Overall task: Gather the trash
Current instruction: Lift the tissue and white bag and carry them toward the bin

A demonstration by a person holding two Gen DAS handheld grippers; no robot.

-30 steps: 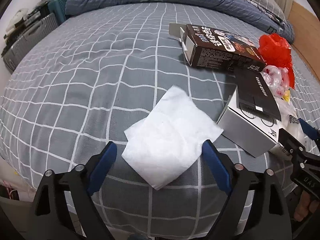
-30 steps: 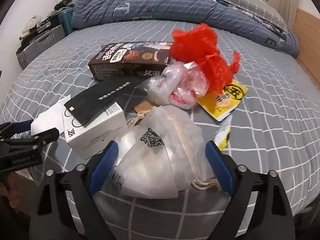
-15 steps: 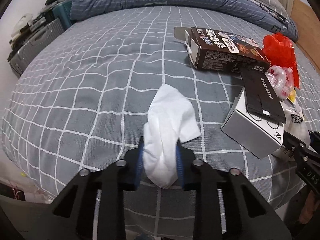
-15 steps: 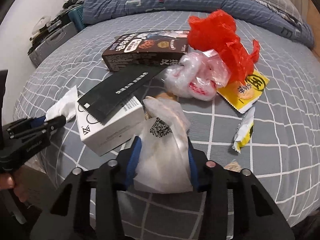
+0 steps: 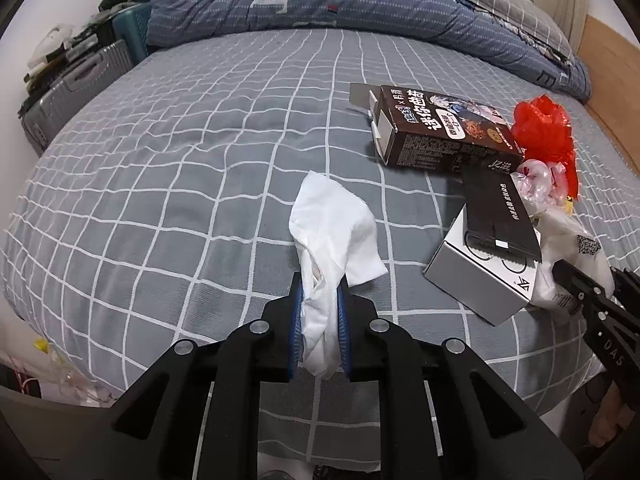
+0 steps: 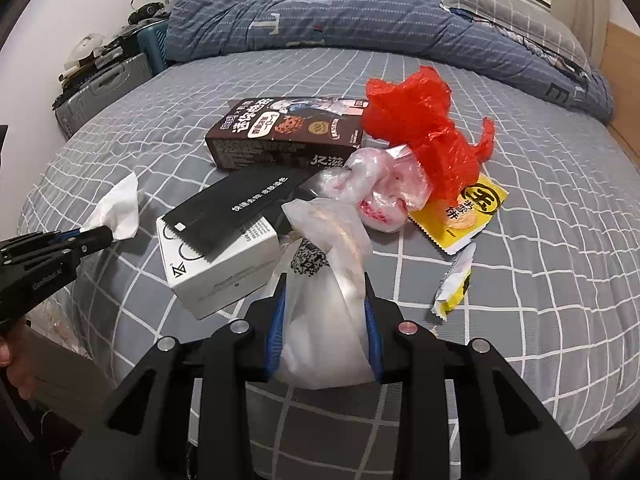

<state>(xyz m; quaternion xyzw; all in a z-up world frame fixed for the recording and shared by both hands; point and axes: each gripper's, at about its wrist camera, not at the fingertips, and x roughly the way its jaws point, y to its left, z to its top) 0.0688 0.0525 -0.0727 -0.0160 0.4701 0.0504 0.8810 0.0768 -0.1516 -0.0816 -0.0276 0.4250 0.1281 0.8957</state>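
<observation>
The left gripper (image 5: 319, 322) is clamped tight on a white tissue (image 5: 334, 236), its blue pads squeezing the crumpled near end so the rest fans out loosely above the grey checked bedsheet (image 5: 168, 184); pinching a bunched edge makes sense, since a flat sheet of paper offers nothing else to catch. The right gripper (image 6: 324, 332) has just been closing on a white plastic bag (image 6: 326, 280) with a printed square code, and its pads now press in on the bag's soft sides, gathering the film so it can be lifted as one bundle. The rest of the trash lies close together on the bed beyond the bag: a white box (image 6: 218, 268) with a black sleeve (image 6: 240, 204) across its top, a brown snack carton (image 6: 286, 132), a crumpled clear bag (image 6: 374, 188), a red plastic bag (image 6: 424, 128), a yellow wrapper (image 6: 464, 216) and a small torn packet (image 6: 454, 280). No bin shows in either view, so where the two held pieces should go cannot be told.
</observation>
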